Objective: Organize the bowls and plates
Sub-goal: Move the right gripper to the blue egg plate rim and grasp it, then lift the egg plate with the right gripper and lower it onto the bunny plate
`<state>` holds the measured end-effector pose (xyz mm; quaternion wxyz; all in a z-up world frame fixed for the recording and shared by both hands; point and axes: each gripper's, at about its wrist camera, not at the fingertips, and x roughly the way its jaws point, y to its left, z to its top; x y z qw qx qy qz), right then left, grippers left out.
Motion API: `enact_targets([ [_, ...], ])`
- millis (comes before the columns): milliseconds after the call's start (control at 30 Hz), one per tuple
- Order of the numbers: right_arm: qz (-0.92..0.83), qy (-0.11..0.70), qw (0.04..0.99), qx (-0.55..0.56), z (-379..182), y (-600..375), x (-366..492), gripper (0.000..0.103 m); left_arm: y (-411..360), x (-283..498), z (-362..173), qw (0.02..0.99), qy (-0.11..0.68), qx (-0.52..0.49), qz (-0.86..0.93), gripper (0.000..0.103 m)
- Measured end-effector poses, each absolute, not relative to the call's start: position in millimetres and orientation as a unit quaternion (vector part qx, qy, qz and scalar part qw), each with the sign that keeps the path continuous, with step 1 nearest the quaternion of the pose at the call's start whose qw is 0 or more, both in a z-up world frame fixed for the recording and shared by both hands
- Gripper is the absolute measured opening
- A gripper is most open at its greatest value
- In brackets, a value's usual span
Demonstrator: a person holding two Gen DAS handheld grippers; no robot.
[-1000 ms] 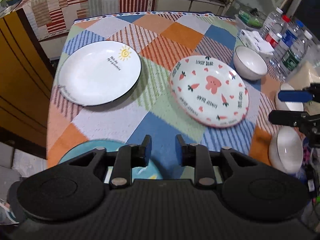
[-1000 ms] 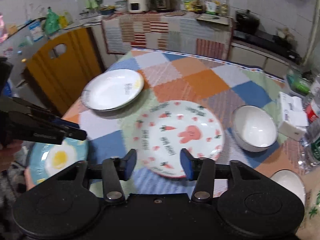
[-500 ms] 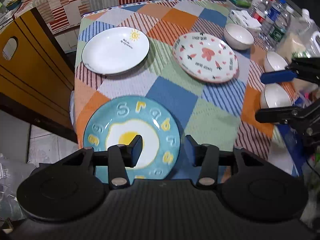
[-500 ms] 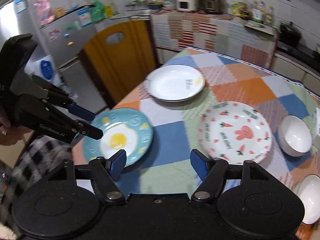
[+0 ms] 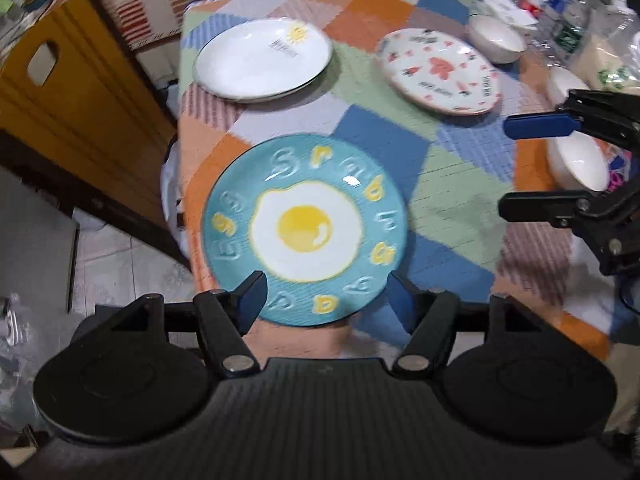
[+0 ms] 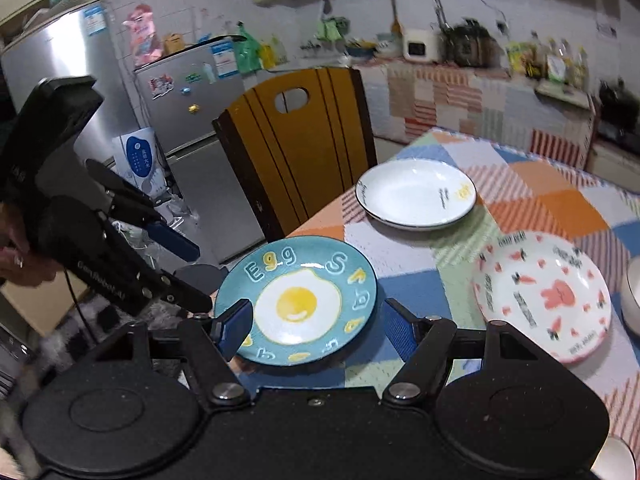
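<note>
A blue plate with a fried-egg picture [image 5: 306, 228] lies at the table's near left corner; it also shows in the right wrist view [image 6: 298, 300]. A white plate with a sun [image 5: 262, 58] [image 6: 416, 194] lies beyond it. A white plate with carrots and a rabbit [image 5: 440, 70] [image 6: 544, 294] lies to the right. White bowls [image 5: 496, 38] [image 5: 578, 162] stand at the right. My left gripper [image 5: 322, 300] is open, above the blue plate's near rim. My right gripper [image 6: 316, 326] is open over the same plate.
A yellow wooden chair [image 6: 296, 148] stands against the table's left side. Water bottles [image 5: 568, 20] and a bag crowd the far right edge. A fridge [image 6: 188, 108] and a kitchen counter [image 6: 480, 96] stand behind. The patchwork tablecloth [image 5: 452, 184] covers the table.
Both grippers have pulled back and turned toward the table's near left corner, so the blue egg plate now fills the view. Both sets of jaws have opened wider.
</note>
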<state>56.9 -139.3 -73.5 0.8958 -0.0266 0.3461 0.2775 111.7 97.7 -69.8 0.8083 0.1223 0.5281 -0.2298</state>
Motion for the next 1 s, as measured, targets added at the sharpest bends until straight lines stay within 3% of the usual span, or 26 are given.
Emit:
enact_targets([
  [133, 0.273, 0.330, 0.903, -0.037, -94.4, -129.8, 62.7, 0.075, 116.1, 125.4, -87.8, 0.809, 0.537, 0.107, -0.215, 0.068],
  [233, 0.266, 0.306, 0.913, -0.043, -109.2, -126.3, 66.0, 0.076, 123.2, 128.2, -101.0, 0.806, 0.542, 0.114, -0.209, 0.080],
  [300, 0.277, 0.290, 0.915, -0.050, -119.6, -124.2, 68.5, 0.077, 125.4, 129.3, -107.0, 0.805, 0.540, 0.120, -0.212, 0.082],
  [667, 0.258, 0.407, 0.876, -0.014, -172.3, -115.0, 113.6, 0.074, 142.1, 157.7, -139.9, 0.814, 0.530, 0.109, -0.213, 0.082],
  [833, 0.262, 0.449, 0.853, 0.054, -185.4, -121.2, 124.6, 0.052, 148.2, 166.2, -154.9, 0.804, 0.544, 0.087, -0.223, 0.078],
  [1000, 0.248, 0.464, 0.846, 0.083, -190.4, -121.3, 128.7, 0.029, 146.0, 168.6, -167.4, 0.794, 0.558, 0.084, -0.226, 0.054],
])
